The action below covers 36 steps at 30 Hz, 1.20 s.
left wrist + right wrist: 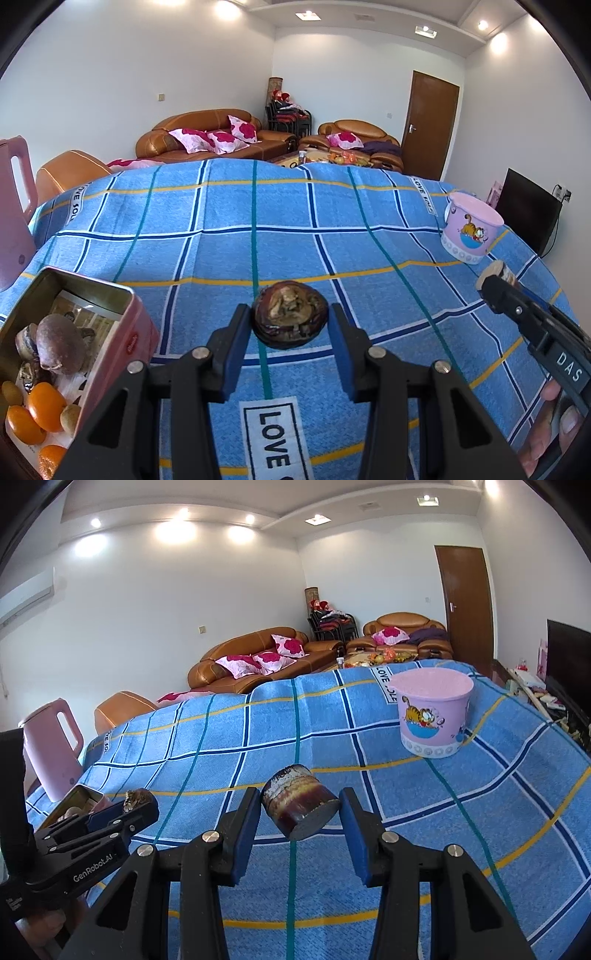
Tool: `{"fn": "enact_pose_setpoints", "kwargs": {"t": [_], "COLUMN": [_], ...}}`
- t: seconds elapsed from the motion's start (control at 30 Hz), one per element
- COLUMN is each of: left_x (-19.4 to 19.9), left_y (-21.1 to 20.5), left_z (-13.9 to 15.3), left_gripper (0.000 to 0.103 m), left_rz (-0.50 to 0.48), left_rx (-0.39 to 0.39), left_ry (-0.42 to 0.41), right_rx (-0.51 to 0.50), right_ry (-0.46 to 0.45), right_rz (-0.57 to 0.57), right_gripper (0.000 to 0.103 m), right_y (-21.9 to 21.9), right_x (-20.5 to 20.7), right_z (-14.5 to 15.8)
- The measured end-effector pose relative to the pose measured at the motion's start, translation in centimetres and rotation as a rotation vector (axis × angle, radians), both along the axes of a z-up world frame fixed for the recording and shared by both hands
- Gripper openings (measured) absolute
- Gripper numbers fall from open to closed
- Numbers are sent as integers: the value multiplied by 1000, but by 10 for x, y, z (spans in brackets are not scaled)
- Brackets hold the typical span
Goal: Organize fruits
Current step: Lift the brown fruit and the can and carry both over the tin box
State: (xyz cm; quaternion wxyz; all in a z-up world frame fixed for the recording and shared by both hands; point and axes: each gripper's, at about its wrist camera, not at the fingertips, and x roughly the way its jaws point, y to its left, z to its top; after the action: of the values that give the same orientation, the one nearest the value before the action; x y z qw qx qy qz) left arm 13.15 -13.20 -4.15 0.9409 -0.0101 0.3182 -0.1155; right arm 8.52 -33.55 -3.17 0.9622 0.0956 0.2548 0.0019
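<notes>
Tin box (127,332) contents partly cropped

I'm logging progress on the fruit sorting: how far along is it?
Done: several fruits already sit in the pink tin. In hand: the left gripper holds a dark shrivelled fruit; the right gripper holds a brown cylindrical piece. Left: placing both.

The checked cloth (369,258) looks soft and woven. The tin box (125,328) is shiny metal. The pink bucket (432,716) is smooth plastic.
</notes>
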Motion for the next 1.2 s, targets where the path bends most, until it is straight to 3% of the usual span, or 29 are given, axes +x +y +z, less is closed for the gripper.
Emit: {"fn": "enact_pose_setpoints", "kwargs": {"t": [0.4,1.2], "left_x": [-19,-44], "left_y": [8,30], "left_z": [5,11], "left_gripper": [44,44], "left_rz": [22,46], "left_rx": [43,38], "left_ry": [-61,-110], "right_rx": [-26,-49], "right_ry": [-30,-37], "right_rz": [24,90], "right_gripper": [46,46], "right_y": [18,54], "right_x": [-16,-25], "right_z": [4,4]}}
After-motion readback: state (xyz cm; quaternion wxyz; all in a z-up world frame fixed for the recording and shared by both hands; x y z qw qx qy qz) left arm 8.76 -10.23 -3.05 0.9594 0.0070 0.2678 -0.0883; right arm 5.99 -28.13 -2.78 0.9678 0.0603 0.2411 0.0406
